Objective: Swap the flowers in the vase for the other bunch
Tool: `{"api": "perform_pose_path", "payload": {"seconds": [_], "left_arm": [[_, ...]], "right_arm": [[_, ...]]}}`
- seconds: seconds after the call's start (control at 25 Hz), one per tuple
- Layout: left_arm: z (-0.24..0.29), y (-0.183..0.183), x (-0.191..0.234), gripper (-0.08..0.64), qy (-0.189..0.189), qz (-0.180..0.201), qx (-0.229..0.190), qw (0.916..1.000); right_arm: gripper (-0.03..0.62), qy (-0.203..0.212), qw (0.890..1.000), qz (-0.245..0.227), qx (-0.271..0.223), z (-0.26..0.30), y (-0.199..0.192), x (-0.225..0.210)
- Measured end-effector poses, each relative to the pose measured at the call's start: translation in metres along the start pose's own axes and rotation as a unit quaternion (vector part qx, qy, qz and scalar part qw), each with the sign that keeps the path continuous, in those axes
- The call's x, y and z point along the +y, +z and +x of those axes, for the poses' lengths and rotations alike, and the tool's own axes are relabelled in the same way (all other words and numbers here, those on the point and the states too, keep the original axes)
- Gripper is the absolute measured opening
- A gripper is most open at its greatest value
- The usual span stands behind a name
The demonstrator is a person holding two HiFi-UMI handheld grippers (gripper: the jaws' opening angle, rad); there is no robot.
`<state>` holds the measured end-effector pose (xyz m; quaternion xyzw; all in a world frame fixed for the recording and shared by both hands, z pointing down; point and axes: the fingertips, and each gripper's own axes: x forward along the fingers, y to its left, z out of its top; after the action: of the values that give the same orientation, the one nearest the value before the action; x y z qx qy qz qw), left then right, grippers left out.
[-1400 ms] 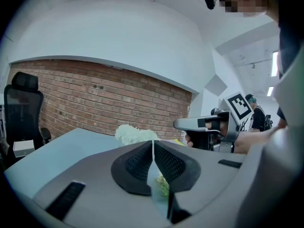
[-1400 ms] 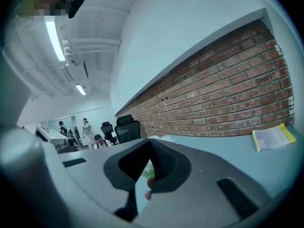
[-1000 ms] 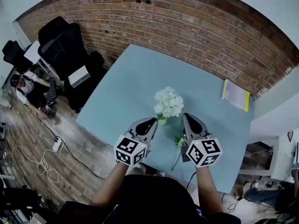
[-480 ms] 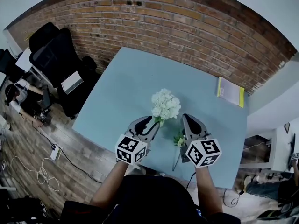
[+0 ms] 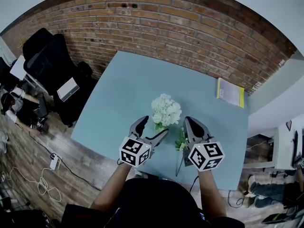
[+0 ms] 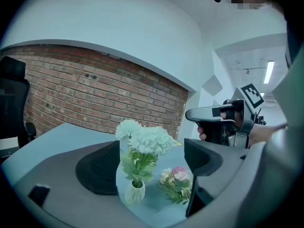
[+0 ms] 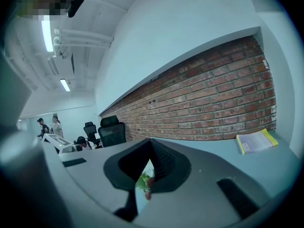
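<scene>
A small white ribbed vase (image 6: 134,192) holds a bunch of white flowers (image 5: 166,110) on the light blue table (image 5: 133,80). The other bunch (image 6: 176,182), pink and cream with green leaves, lies on the table just right of the vase (image 5: 181,141). My left gripper (image 5: 155,126) has just been opening; its jaws now stand wide, with the vase and the white flowers (image 6: 142,139) just ahead in the gap and no pad touching them. My right gripper (image 5: 188,121) is shut, holds nothing, and hovers over the lying bunch, a sliver of which (image 7: 145,183) shows below its jaws.
A yellow-edged booklet (image 5: 231,92) lies at the table's far right. A brick wall (image 5: 180,27) runs behind the table. Black office chairs (image 5: 47,56) stand to the left on the wooden floor. The table's near edge is just in front of my hands.
The left gripper's jaws, shut a second ago, have spread wide beside the vase. The right gripper has stayed where it was, shut.
</scene>
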<state>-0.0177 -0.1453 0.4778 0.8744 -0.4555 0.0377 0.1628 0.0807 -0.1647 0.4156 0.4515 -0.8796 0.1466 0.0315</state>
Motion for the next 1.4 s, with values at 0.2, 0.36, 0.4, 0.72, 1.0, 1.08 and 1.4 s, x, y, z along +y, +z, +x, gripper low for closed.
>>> {"api": "perform_pose_path", "payload": {"seconds": [0.2,0.36,0.4,0.72,1.0,1.08,1.4], "left_arm": [[0.013,-0.006,0.005,0.473,0.003,0.012,0.009,0.9999],[0.025,-0.009,0.006,0.506,-0.004,0.013,0.017,0.9998],[0.028,-0.009,0.006,0.509,-0.007,0.014,0.019,0.9997],[0.047,-0.012,0.011,0.512,-0.022,0.021,0.033,0.999],[0.063,-0.019,0.015,0.512,-0.031,0.026,0.049,0.998],[0.067,-0.019,0.015,0.512,-0.034,0.026,0.052,0.9977],[0.079,-0.025,0.016,0.512,-0.044,0.028,0.063,0.9967]], "right_arm": [[0.012,-0.008,1.0,-0.003,0.003,0.004,-0.001,-0.003],[0.012,-0.018,1.0,-0.005,0.002,0.005,0.002,-0.008],[0.012,-0.021,1.0,-0.005,0.002,0.006,0.003,-0.01],[0.012,-0.038,0.999,-0.003,0.005,0.01,0.005,-0.02],[0.012,-0.054,0.999,0.001,0.006,0.012,0.004,-0.032],[0.012,-0.057,0.998,0.002,0.007,0.013,0.003,-0.035],[0.012,-0.064,0.998,0.006,0.013,0.017,0.0,-0.042]]}}
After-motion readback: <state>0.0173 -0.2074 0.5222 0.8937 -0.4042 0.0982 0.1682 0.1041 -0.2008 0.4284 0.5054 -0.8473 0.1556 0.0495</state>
